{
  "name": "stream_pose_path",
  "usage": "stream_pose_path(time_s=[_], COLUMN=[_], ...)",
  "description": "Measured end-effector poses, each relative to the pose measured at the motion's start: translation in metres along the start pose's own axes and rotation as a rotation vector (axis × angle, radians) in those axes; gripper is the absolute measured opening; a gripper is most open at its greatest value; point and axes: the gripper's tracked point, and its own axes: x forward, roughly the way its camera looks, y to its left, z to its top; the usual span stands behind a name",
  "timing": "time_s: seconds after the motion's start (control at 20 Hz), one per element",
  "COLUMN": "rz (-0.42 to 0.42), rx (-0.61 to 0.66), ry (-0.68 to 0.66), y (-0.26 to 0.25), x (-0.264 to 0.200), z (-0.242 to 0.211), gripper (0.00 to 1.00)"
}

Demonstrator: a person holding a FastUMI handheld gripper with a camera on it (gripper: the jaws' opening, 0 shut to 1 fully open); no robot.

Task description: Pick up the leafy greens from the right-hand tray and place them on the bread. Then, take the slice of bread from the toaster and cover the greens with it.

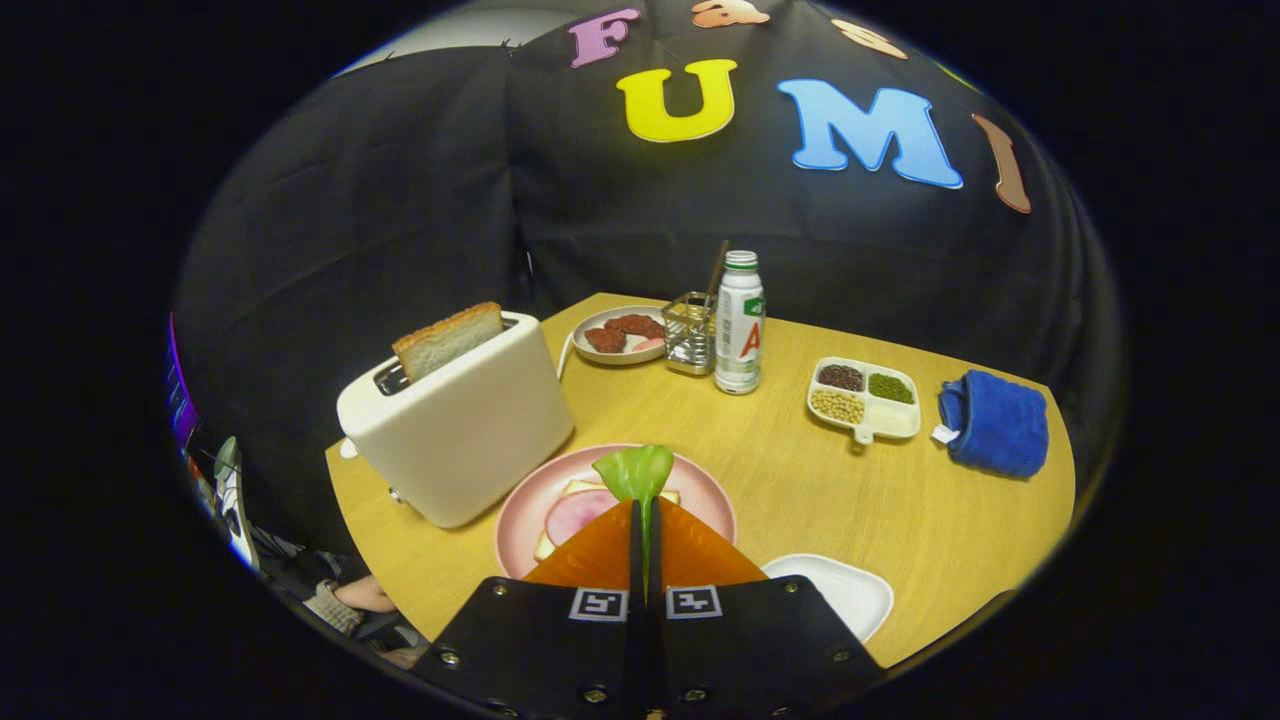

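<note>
Gripper view: claw [645,520] clamping greens [634,472]

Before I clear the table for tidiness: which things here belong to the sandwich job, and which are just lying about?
Job: green leafy vegetable pinched in the gripper; pink round plate with bread and ham; white toaster holding a bread slice; white empty tray.

Lying about: white drink bottle, blue folded cloth, divided bean dish, sausage plate, wire holder.
</note>
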Motion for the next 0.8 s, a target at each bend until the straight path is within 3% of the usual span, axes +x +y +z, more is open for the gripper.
stream_pose_path(time_s=[0.3,0.55,0.8], rz=[0.101,0.037,-0.099], rx=[0.059,0.07,-0.041], ry=[0.011,0.066,0.039], y=[0.052,0.034,0.003], x=[0.052,0.093,0.102], z=[0.0,-0.022,-0.025], gripper=[0.0,0.0,0.03])
